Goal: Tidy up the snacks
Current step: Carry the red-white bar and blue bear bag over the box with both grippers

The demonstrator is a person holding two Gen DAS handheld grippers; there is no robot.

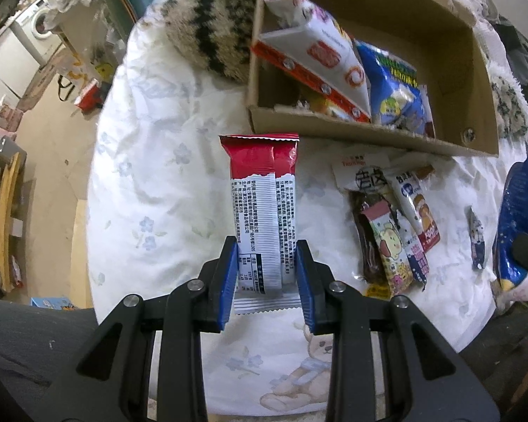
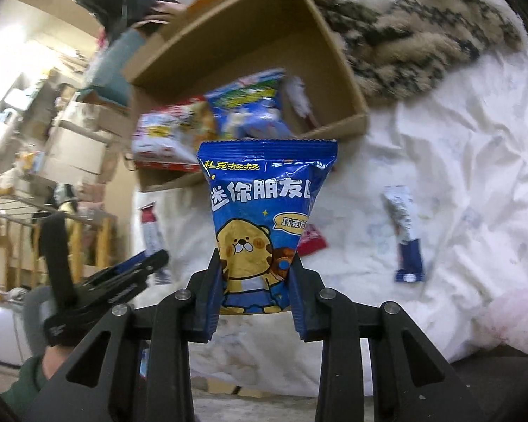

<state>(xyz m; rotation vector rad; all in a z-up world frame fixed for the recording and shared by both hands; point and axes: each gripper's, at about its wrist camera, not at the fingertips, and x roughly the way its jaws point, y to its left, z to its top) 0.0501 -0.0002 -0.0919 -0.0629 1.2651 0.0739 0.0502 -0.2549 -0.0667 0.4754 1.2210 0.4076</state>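
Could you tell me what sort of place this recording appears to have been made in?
Most likely a lived-in home, on a bed. The snacks lie on a white floral bedsheet beside a fuzzy striped blanket, and a washing machine stands in the cluttered room behind.

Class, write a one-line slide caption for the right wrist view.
Right gripper holds a blue bear-print snack bag in front of the cardboard box.

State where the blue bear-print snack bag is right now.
In the right wrist view the blue bear-print snack bag is clamped in the right gripper, raised over the white bedspread, just before the cardboard box.
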